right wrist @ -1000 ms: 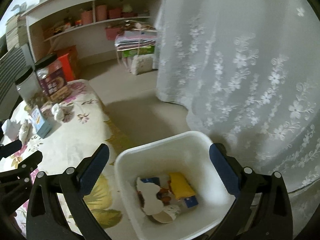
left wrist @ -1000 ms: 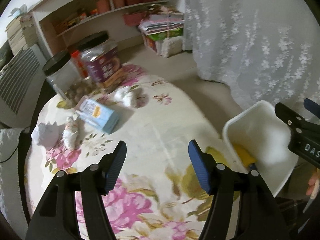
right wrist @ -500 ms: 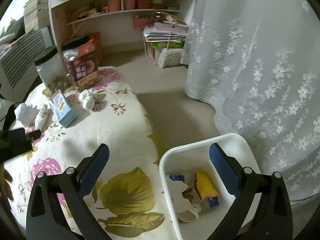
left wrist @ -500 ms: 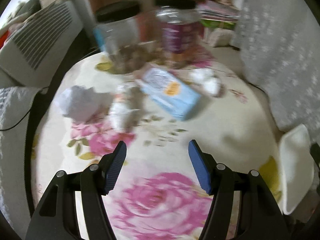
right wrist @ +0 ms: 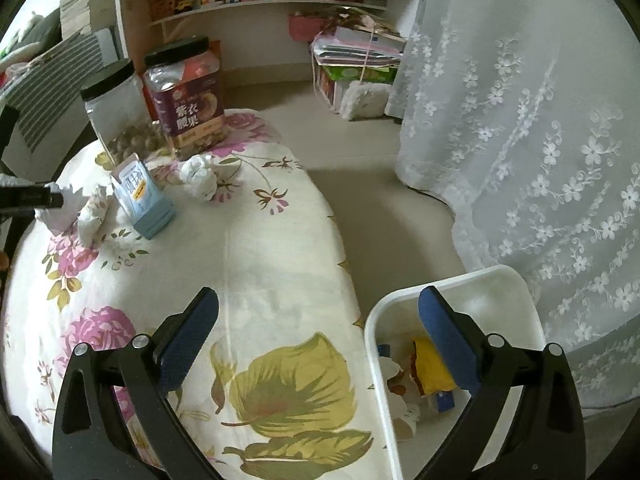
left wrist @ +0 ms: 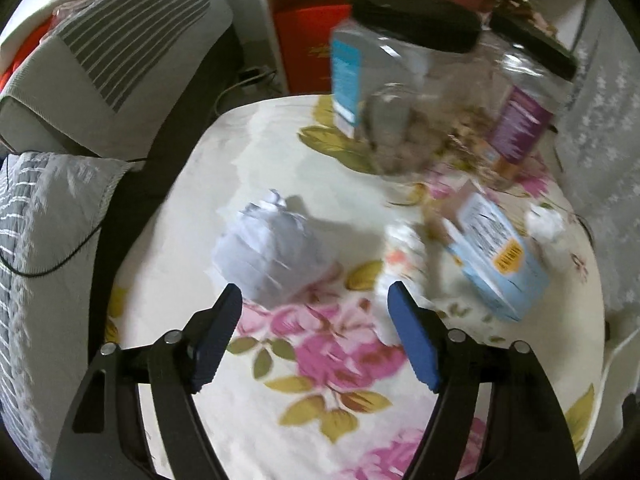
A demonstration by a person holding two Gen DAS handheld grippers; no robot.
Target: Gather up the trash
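Left gripper (left wrist: 314, 304): jaws spread wide, nothing between them, aimed at the crumpled white paper ball (left wrist: 272, 248) lying on the floral tablecloth (left wrist: 320, 380). Ball sits just ahead of the left fingertip, slightly left of the jaw centreline, well apart from the table edge.

Right gripper (right wrist: 318, 312): jaws likewise wide apart and empty, held over the table edge beside the white waste bin (right wrist: 374, 344), which already contains wrappers and paper scraps.

Other trash candidates on the cloth: a twisted white wrapper (left wrist: 404, 248) just right of the ball, a light blue carton (left wrist: 500, 264) lying on its side, and a wadded tissue (right wrist: 200, 176) nearer the jars. Clear jar with black lid (right wrist: 116, 112) and purple-labelled jar (right wrist: 186, 96) stand at the far side; probably not trash.

Handling judgement, paper ball:
- Very light; no lifting effort expected.
- Soft and compressible; likely to collapse under pad pressure rather than resist.
- Not fragile, not slippery; creased surface should give good friction.
- Prone to skidding across the cloth if nudged by one pad first.

Recommended hold: across the widest middle of the ball, both pads descending close to the cloth, centred before closing. Avoid pinching a loose outer flap, which may unfold and drop. Avoid catching the tablecloth.
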